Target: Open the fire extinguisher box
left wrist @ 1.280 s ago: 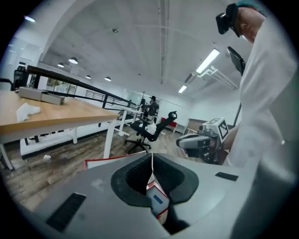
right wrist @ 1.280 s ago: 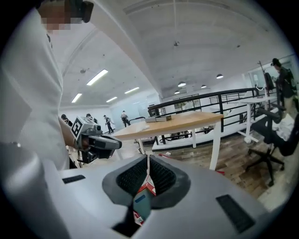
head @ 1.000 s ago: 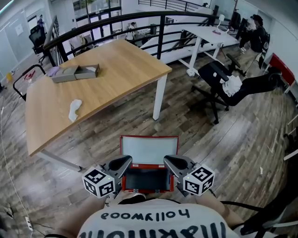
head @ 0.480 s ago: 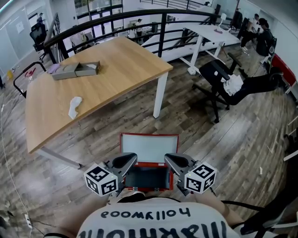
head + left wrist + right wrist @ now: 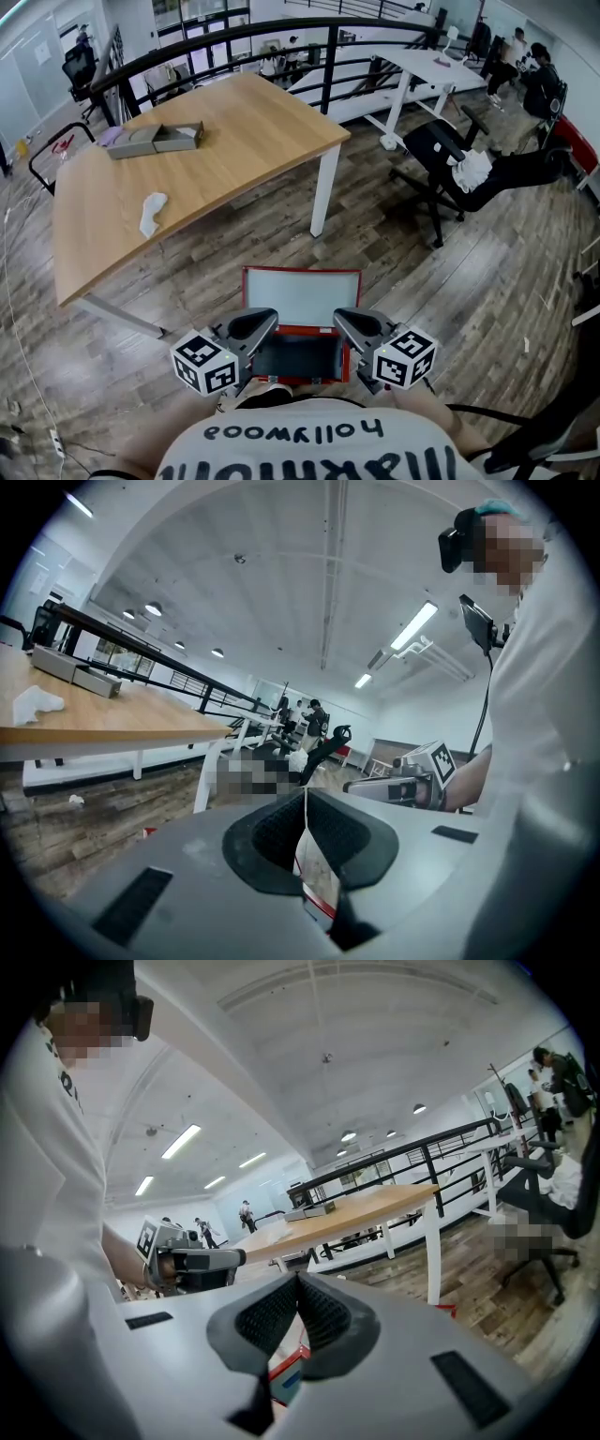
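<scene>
The red fire extinguisher box (image 5: 300, 274) lies on the wood floor right before me, its pale door panel swung up and away and its dark inside (image 5: 295, 356) showing. My left gripper (image 5: 255, 324) is at the box's left edge and my right gripper (image 5: 351, 324) at its right edge, both a little above the opening. In the left gripper view the left gripper (image 5: 304, 795) has its pads together with nothing between them, and a strip of the box (image 5: 319, 892) shows below. In the right gripper view the right gripper (image 5: 297, 1279) is likewise shut and empty.
A large wooden table (image 5: 234, 122) stands beyond the box, carrying a flat grey case (image 5: 155, 142) and a white cloth (image 5: 151, 212). A black office chair (image 5: 441, 155) sits at the right. A dark railing (image 5: 234, 42) and a white desk (image 5: 422, 66) lie further back.
</scene>
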Available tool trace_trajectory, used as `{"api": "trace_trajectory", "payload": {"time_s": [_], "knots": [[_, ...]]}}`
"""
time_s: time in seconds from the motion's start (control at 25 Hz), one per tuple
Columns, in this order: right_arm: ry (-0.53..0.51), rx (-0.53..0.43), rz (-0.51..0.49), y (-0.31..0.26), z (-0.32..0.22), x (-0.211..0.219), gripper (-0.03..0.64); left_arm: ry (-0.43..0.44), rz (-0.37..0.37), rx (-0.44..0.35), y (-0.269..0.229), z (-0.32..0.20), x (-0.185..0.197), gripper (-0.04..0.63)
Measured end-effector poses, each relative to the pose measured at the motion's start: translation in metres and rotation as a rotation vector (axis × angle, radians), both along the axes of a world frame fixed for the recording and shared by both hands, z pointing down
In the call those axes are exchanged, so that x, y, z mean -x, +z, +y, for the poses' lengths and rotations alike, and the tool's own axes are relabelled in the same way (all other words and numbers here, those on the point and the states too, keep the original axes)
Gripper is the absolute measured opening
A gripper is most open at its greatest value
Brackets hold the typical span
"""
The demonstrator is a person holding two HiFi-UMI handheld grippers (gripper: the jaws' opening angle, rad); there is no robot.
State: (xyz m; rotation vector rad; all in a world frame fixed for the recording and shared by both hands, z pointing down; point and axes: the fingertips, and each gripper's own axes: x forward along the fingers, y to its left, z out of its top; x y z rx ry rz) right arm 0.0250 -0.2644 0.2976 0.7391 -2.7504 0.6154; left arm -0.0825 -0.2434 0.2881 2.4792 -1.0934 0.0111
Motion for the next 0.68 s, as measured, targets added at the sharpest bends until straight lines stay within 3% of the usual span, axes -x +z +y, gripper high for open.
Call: {"api": "trace_trajectory", "payload": {"time_s": [0.68], "knots": [[-0.014,0.001,0.014,0.0063,0.0016,0.0032,0.009,0.006,0.006,-0.007,-0.0001,-0.0015,-0.0003,0.012]]}}
